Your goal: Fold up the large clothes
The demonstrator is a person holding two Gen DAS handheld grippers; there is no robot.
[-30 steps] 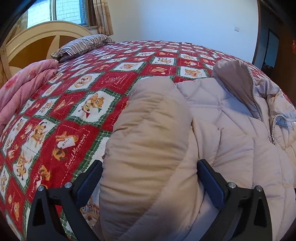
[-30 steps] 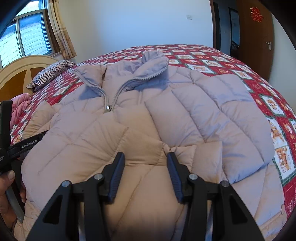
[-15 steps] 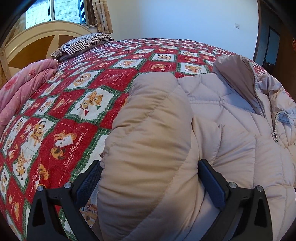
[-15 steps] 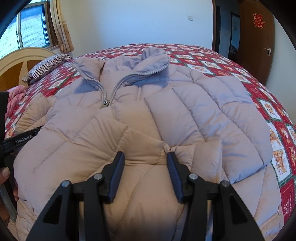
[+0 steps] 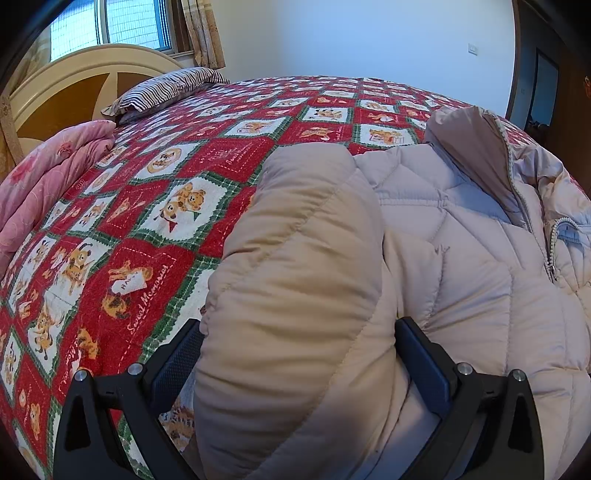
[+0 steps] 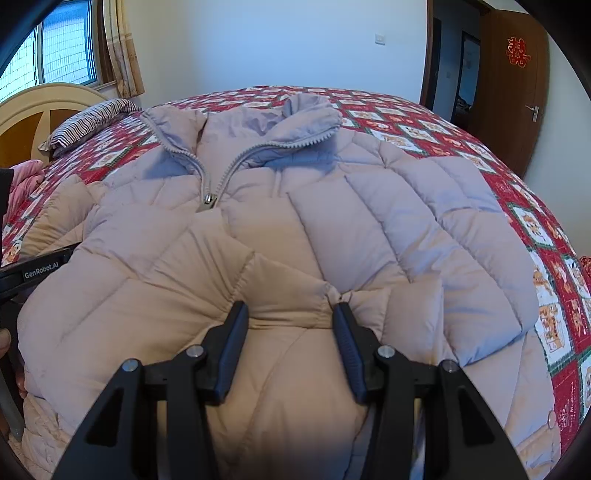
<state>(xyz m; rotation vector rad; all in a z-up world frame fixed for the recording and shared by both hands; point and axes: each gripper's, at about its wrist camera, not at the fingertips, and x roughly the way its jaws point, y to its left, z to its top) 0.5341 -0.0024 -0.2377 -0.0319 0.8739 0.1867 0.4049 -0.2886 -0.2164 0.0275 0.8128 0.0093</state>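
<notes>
From my left wrist feed the jacket sleeve (image 5: 295, 295) bulges over the left gripper (image 5: 295, 354), hiding the inner pad faces, so I can't confirm contact. Jacket (image 6: 295, 229) hem runs off the bottom edge in the right view. Left edge crops a hand (image 6: 5, 339). Door decoration (image 6: 518, 51) is too small to read.

White walls (image 6: 258, 44), daylit window (image 5: 129, 26)

A: What's the item?
B: I see one beige quilted puffer jacket (image 6: 332, 221), front up on the bed, collar far, zip (image 6: 208, 197) partly open.
A: Sleeves?
B: One sleeve (image 5: 295, 277) is bunched up at its side; the other lies alongside the body.
</notes>
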